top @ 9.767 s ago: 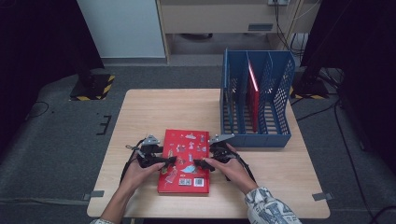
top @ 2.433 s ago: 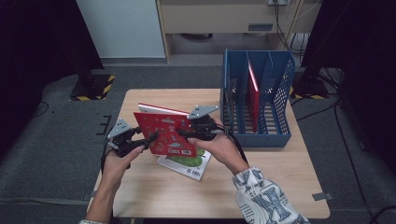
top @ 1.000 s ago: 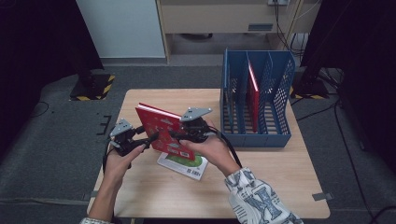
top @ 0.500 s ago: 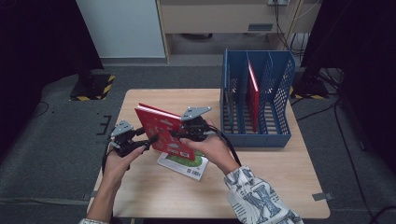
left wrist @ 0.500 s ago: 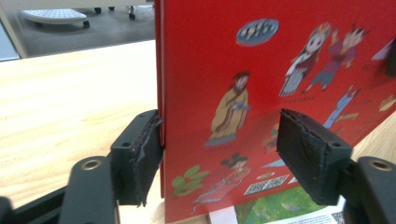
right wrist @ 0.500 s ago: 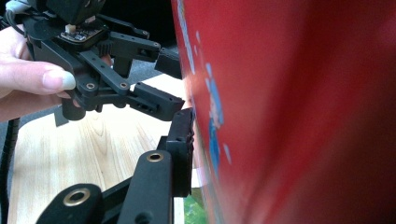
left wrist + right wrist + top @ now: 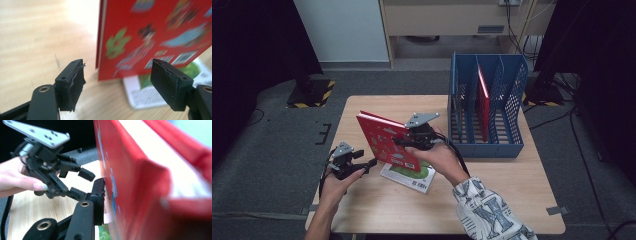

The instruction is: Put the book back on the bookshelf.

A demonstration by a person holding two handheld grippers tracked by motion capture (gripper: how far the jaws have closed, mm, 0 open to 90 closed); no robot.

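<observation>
Above the table (image 7: pixel 362 210), right gripper (image 7: pixel 412 141) is clamping the red book (image 7: pixel 387 141) upright for filing; left gripper (image 7: pixel 364 165), jaws just opening and empty, is hanging beside it.

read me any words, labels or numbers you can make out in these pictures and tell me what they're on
None can be read.
Red book: the cover bears coloured pictures and white barcode-like labels, too blurred to read.
Green and white book flat on the table: its print is too small and blurred.
Blue file rack: no lettering shows.
</observation>
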